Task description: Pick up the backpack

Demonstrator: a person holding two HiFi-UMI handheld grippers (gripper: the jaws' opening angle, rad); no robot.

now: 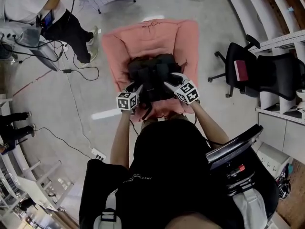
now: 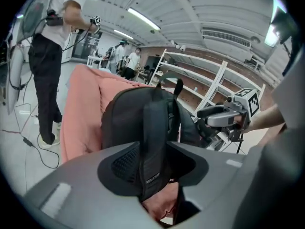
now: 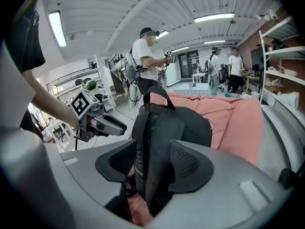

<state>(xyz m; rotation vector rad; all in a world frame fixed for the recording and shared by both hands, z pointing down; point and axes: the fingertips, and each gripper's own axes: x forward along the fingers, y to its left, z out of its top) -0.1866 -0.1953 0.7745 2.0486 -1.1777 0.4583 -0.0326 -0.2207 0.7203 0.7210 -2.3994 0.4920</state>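
Note:
A black backpack (image 1: 151, 73) sits upright on a pink armchair (image 1: 119, 46). My left gripper (image 1: 137, 88) is at its near left side and my right gripper (image 1: 170, 81) at its near right side. In the left gripper view a black shoulder strap (image 2: 153, 132) runs between the open jaws of the left gripper (image 2: 153, 163), with gaps showing beside it. In the right gripper view the other strap (image 3: 155, 142) hangs between the wide-open jaws of the right gripper (image 3: 155, 167). Neither pair of pads presses on its strap.
A black office chair (image 1: 252, 70) stands to the right, with white shelving (image 1: 286, 46) behind it. A person (image 1: 57, 18) stands at the far left by a cart. Cables (image 1: 71, 80) and a power strip (image 1: 98, 155) lie on the floor at left.

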